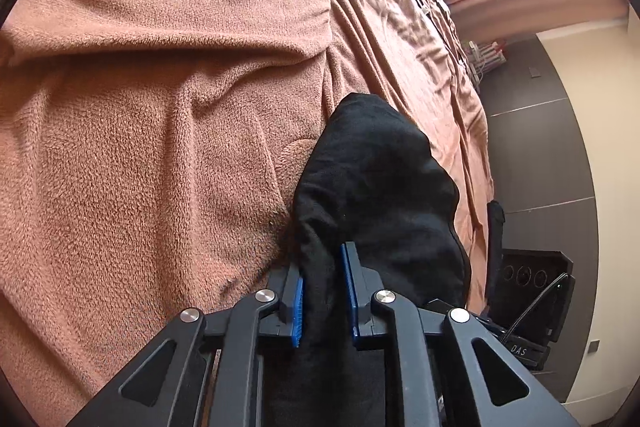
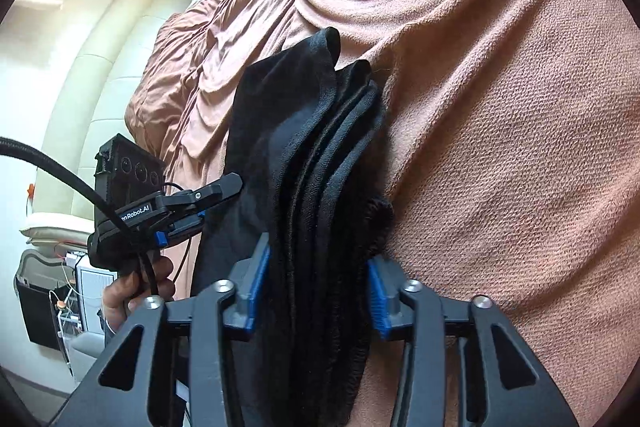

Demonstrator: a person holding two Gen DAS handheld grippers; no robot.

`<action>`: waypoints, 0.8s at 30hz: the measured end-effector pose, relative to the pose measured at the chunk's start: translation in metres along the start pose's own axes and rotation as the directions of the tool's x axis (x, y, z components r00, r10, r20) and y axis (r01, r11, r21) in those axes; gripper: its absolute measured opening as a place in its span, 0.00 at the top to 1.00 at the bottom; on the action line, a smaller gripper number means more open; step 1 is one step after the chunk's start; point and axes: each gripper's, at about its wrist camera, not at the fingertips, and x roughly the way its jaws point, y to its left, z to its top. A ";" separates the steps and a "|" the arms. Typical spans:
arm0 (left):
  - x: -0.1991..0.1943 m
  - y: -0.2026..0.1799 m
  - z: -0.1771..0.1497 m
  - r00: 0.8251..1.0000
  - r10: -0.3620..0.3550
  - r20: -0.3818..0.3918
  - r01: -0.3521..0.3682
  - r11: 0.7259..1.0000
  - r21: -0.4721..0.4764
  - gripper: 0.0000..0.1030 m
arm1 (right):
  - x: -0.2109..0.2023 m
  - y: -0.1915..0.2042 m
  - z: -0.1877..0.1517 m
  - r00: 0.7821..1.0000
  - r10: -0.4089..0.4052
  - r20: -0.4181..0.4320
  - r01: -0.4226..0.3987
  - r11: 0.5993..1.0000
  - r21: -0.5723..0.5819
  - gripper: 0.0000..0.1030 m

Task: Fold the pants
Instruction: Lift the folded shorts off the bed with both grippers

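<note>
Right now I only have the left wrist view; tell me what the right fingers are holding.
Observer: The right gripper has its fingers closed on a thick stack of the black pants, several folded layers.
Operator: Report where my left gripper sits from there.
Observer: The left gripper pinches the pants' left edge, ahead of the right fingers.
Operator: Say what carries it.
Observer: A hand grips its handle from below.

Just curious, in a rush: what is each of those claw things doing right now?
Left gripper: closed on the black pants.
Right gripper: closed on a thick bunch of the same pants.
</note>
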 end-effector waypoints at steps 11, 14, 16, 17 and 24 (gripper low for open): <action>-0.046 -0.034 -0.017 0.994 -0.032 0.106 0.022 0.995 0.094 0.92 | -0.024 0.036 -0.021 0.995 -0.024 0.096 0.035 0.993 -0.113 0.76; -0.060 -0.045 -0.025 0.989 -0.041 0.140 0.024 0.992 0.121 0.92 | -0.033 0.048 -0.031 0.993 -0.006 0.122 0.024 0.989 -0.146 0.76; -0.067 -0.055 -0.030 0.986 -0.049 0.162 0.028 0.991 0.132 0.92 | -0.038 0.056 -0.038 0.990 -0.003 0.138 0.026 0.985 -0.168 0.77; -0.073 -0.058 -0.034 0.984 -0.054 0.172 0.030 0.990 0.139 0.93 | -0.040 0.059 -0.041 0.989 0.001 0.145 0.025 0.984 -0.177 0.77; -0.113 -0.079 -0.059 0.963 -0.081 0.255 0.032 0.981 0.189 0.93 | -0.064 0.082 -0.069 0.979 0.021 0.204 0.032 0.968 -0.251 0.77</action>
